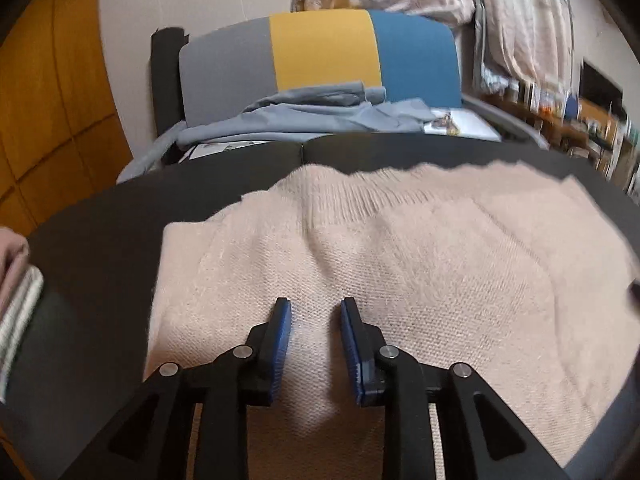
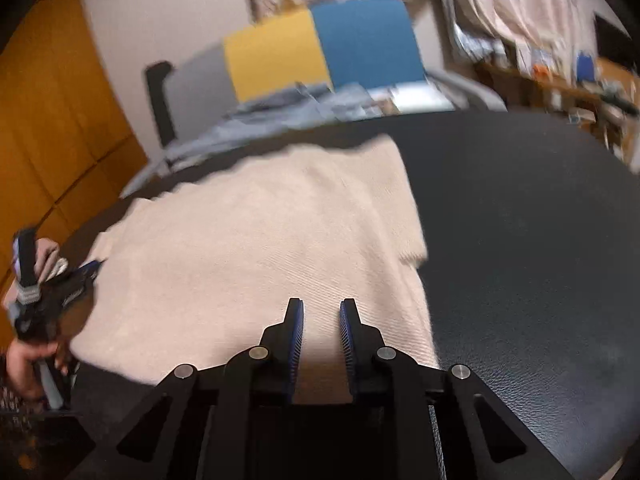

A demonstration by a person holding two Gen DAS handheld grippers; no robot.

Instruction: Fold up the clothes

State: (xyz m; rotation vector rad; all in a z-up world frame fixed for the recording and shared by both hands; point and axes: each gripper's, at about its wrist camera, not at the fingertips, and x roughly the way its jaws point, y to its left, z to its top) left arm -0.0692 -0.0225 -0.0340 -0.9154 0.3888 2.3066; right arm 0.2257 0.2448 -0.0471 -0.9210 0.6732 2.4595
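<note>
You have one pale pink knit sweater (image 1: 400, 264) spread on the one black desk (image 1: 100, 216). Two grippers are in play: your left gripper (image 1: 316, 312), and your right gripper (image 2: 320, 312), each with two blue-padded fingers. At 12 o'clock beyond the desk stands one chair (image 1: 320, 56) with three colour panels, grey, yellow and blue, holding one heap of grey-blue clothes (image 1: 312, 116). At 9 o'clock one small stack of folded fabric (image 1: 18, 280) shows.

Beyond the black desk (image 1: 100, 216) we see a chair (image 1: 320, 52) with a grey, yellow and blue back, an orange wooden door (image 1: 48, 120) at left, and cluttered shelves (image 1: 592, 128) at right.
</note>
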